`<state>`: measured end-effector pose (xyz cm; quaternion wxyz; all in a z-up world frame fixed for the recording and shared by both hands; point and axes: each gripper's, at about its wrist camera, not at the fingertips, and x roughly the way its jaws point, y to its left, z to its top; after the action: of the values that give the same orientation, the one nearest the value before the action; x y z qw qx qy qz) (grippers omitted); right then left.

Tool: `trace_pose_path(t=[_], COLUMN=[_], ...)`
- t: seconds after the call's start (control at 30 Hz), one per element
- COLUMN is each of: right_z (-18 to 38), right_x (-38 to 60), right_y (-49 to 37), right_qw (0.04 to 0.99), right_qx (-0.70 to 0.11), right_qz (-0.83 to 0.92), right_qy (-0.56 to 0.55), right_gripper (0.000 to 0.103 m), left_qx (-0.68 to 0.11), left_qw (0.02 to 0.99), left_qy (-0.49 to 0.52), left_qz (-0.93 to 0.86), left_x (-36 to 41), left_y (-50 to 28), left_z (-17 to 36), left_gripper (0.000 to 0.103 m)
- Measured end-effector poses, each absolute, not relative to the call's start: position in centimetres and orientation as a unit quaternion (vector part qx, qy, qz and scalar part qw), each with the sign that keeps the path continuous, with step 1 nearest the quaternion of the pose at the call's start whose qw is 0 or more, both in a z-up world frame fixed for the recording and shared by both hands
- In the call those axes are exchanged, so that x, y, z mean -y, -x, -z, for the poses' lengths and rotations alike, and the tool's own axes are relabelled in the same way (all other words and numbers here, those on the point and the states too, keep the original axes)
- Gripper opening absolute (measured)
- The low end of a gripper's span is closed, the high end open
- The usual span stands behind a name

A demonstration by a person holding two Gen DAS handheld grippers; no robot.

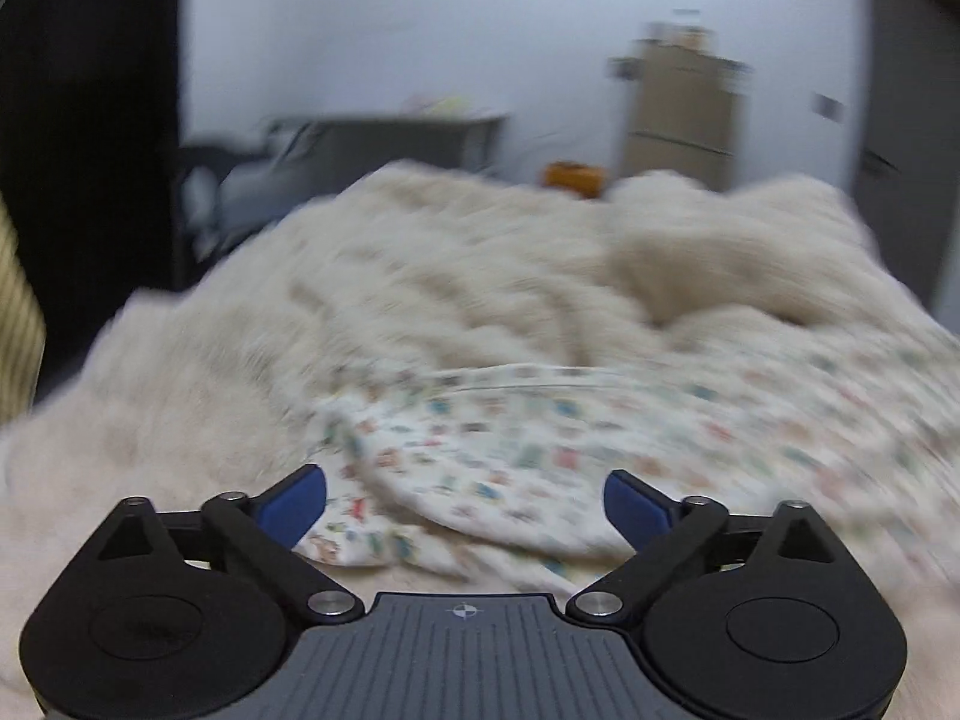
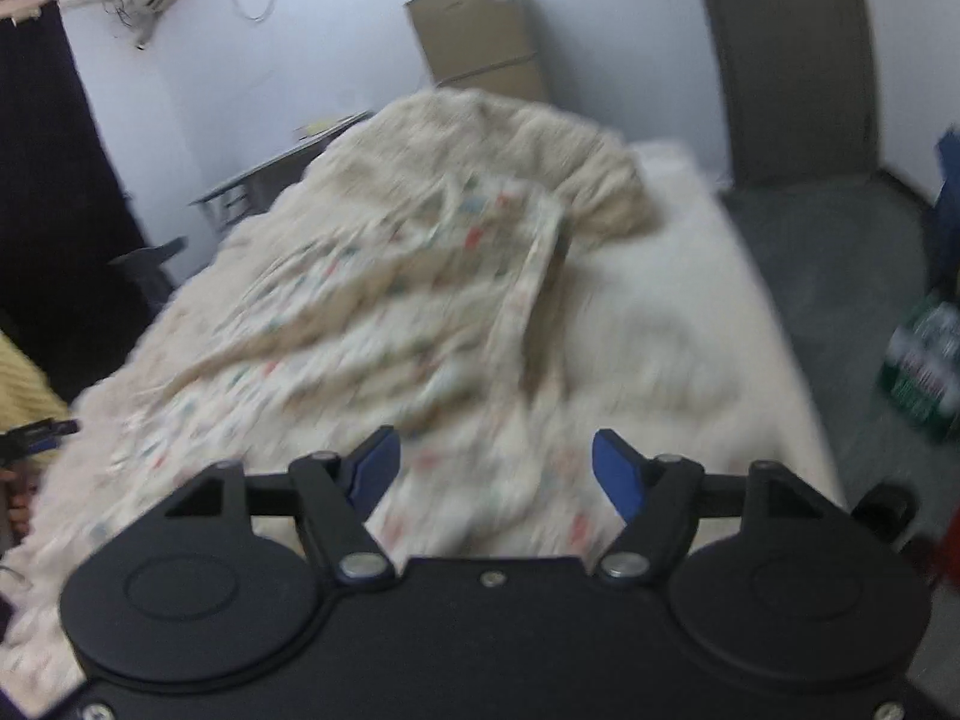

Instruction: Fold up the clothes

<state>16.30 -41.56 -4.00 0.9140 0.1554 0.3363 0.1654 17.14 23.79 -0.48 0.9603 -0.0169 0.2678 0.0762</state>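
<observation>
A white garment with a small coloured print [image 1: 510,456] lies rumpled on a cream fluffy blanket [image 1: 372,288] that covers the bed. My left gripper [image 1: 465,507] hovers just above the garment's near folded edge, its blue pads wide apart and nothing between them. In the right wrist view the same printed garment [image 2: 372,312] spreads across the blanket [image 2: 480,138], with one edge standing up as a ridge. My right gripper [image 2: 492,471] hangs over its near end, open, pads clear of the cloth. The left gripper [image 2: 36,435] shows at the far left edge. Both views are motion-blurred.
A grey desk [image 2: 270,174] stands left of the bed against the wall, a cardboard box stack [image 2: 480,42] behind the bed, a door [image 2: 792,60] at right. Bare mattress [image 2: 678,312] and floor with packs [image 2: 924,366] lie to the right. Dark curtain [image 1: 84,120] at left.
</observation>
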Motion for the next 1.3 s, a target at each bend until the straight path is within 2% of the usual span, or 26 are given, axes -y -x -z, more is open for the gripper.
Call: trace_pose_path(t=[0.13, 0.2, 0.3, 0.43, 0.53, 0.57, 0.6, 0.63, 0.67, 0.7, 0.73, 0.77, 0.8, 0.83, 0.97, 1.03, 1.1, 1.17, 1.23, 1.27, 1.3], right_z=[6.3, 7.7, 9.0, 10.4, 10.7, 10.9, 11.1, 11.2, 11.2, 11.2, 11.1, 11.1, 11.1, 11.0, 10.8, 10.8, 10.8, 10.8, 10.7, 10.6, 10.5], right_x=[44.0, 45.2, 46.0, 46.2, 45.9, 45.7, 45.5, 45.3, 45.0, 44.9, 44.8, 44.6, 44.5, 44.2, 43.8, 44.0, 44.2, 44.3, 44.2, 44.1, 44.0], right_y=[-16.8, -17.3, -17.3, -17.9, -18.6, -19.0, -19.4, -19.8, -20.1, -20.2, -20.2, -20.2, -20.3, -20.3, -20.3, -20.2, -20.0, -20.0, -20.0, -20.0, -20.0], right_qw=[0.882, 0.861, 0.838, 0.816, 0.815, 0.816, 0.816, 0.813, 0.812, 0.813, 0.814, 0.813, 0.812, 0.813, 0.822, 0.823, 0.823, 0.822, 0.825, 0.827, 0.828], right_qx=[-0.368, -0.383, -0.389, -0.385, -0.387, -0.390, -0.393, -0.398, -0.401, -0.399, -0.397, -0.392, -0.391, -0.391, -0.396, -0.396, -0.396, -0.397, -0.397, -0.397, -0.397], right_qz=[-0.167, -0.163, -0.181, -0.191, -0.191, -0.191, -0.190, -0.188, -0.188, -0.189, -0.190, -0.195, -0.198, -0.200, -0.194, -0.194, -0.194, -0.194, -0.194, -0.193, -0.193], right_qy=[-0.242, -0.292, -0.337, -0.386, -0.386, -0.382, -0.380, -0.381, -0.380, -0.379, -0.378, -0.383, -0.385, -0.382, -0.360, -0.358, -0.359, -0.358, -0.353, -0.348, -0.345], right_gripper=[0.068, 0.067, 0.067, 0.066, 0.066, 0.066, 0.066, 0.062, 0.059, 0.052, 0.044, 0.040, 0.036, 0.035, 0.036, 0.036, 0.037, 0.037, 0.038, 0.038, 0.038], left_qx=[-0.244, -0.249, -0.299, -0.379, -0.404, -0.416, -0.427, -0.438, -0.445, -0.450, -0.451, -0.447, -0.442, -0.441, -0.437, -0.442, -0.450, -0.442, -0.417, -0.404, -0.386], left_qw=[0.964, 0.950, 0.924, 0.919, 0.913, 0.903, 0.892, 0.879, 0.868, 0.865, 0.863, 0.863, 0.865, 0.866, 0.868, 0.859, 0.835, 0.833, 0.863, 0.876, 0.892], left_qy=[-0.096, -0.185, -0.232, -0.103, 0.056, 0.099, 0.142, 0.184, 0.209, 0.211, 0.209, 0.200, 0.185, 0.169, 0.086, 0.001, -0.087, -0.133, -0.093, -0.061, -0.016], left_qz=[-0.040, -0.023, -0.053, -0.026, 0.023, 0.032, 0.042, 0.052, 0.063, 0.075, 0.093, 0.123, 0.148, 0.162, 0.218, 0.260, 0.305, 0.304, 0.268, 0.255, 0.237], left_x=[-22.0, -22.7, -27.2, -34.7, -40.0, -41.0, -41.9, -42.9, -43.2, -42.7, -42.1, -41.2, -40.2, -39.4, -35.4, -31.7, -28.3, -26.7, -28.7, -30.1, -32.2], left_y=[-10.7, -7.3, -5.2, -4.8, -5.1, -5.2, -5.3, -5.4, -5.4, -5.1, -4.8, -4.6, -4.6, -4.6, -4.1, -2.0, 0.6, 2.4, 2.9, 2.8, 2.6], left_z=[-1.4, -2.2, -2.0, 0.7, 5.2, 7.0, 8.8, 10.6, 11.9, 12.3, 12.5, 12.4, 12.1, 11.7, 9.0, 8.3, 8.1, 7.8, 6.7, 6.1, 5.5], left_gripper=[0.102, 0.102, 0.103, 0.102, 0.098, 0.089, 0.074, 0.066, 0.051, 0.035, 0.026, 0.013, 0.012, 0.010, 0.010, 0.012, 0.024, 0.033, 0.045, 0.056, 0.063])
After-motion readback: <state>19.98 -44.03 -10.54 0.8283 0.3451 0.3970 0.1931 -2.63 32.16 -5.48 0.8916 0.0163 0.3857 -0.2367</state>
